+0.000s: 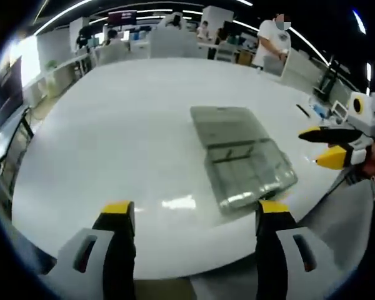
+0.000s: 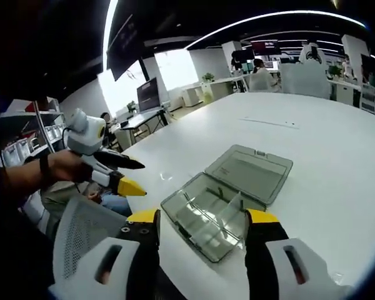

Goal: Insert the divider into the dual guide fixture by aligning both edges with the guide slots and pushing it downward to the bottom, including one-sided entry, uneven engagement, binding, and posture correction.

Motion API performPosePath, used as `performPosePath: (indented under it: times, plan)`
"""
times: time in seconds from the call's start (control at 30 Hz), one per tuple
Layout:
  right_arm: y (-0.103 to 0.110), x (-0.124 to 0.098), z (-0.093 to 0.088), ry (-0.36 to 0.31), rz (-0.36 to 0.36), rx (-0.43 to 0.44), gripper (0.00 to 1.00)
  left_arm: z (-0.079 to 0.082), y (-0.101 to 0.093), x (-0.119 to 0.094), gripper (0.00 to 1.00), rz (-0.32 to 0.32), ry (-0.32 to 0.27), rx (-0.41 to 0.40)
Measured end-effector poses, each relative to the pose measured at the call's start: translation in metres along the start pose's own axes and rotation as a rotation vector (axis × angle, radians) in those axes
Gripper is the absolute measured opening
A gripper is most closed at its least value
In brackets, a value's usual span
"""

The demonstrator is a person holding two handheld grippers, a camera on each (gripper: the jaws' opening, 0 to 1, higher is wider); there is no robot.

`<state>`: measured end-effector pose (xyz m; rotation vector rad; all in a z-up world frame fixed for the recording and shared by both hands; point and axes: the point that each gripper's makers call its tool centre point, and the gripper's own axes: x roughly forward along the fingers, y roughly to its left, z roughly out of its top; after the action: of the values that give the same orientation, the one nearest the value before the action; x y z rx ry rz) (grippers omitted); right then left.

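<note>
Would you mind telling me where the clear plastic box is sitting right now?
The clear plastic box lies open on the white table near its edge, just ahead of the right gripper; in the left gripper view it sits right of centre, near the right gripper.

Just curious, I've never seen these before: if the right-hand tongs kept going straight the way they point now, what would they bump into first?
Probably the clear plastic box lying open on the white table, directly ahead of the open right tongs; depth is hard to judge.

Clear smoky plastic box (image 2: 228,197) (glossy white table (image 1: 125,125)).
</note>
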<state>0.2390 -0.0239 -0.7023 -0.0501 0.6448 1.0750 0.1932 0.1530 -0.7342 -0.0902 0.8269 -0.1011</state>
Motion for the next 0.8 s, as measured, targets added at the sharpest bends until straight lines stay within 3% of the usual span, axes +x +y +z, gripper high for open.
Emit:
performPosePath:
  times: [0.3, 0.63, 0.8]
  plan:
    - [0.002, -0.004, -0.003, -0.005, -0.004, 0.037, 0.49, -0.008, 0.003, 0.012, 0.72, 0.008, 0.066, -0.020]
    - [0.000, -0.008, -0.003, -0.020, -0.016, 0.064, 0.49, -0.015, 0.007, 0.026, 0.68, 0.027, 0.118, 0.027]
    - [0.002, -0.008, -0.003, -0.014, -0.014, 0.068, 0.49, -0.017, 0.011, 0.031, 0.64, 0.025, 0.114, -0.012]
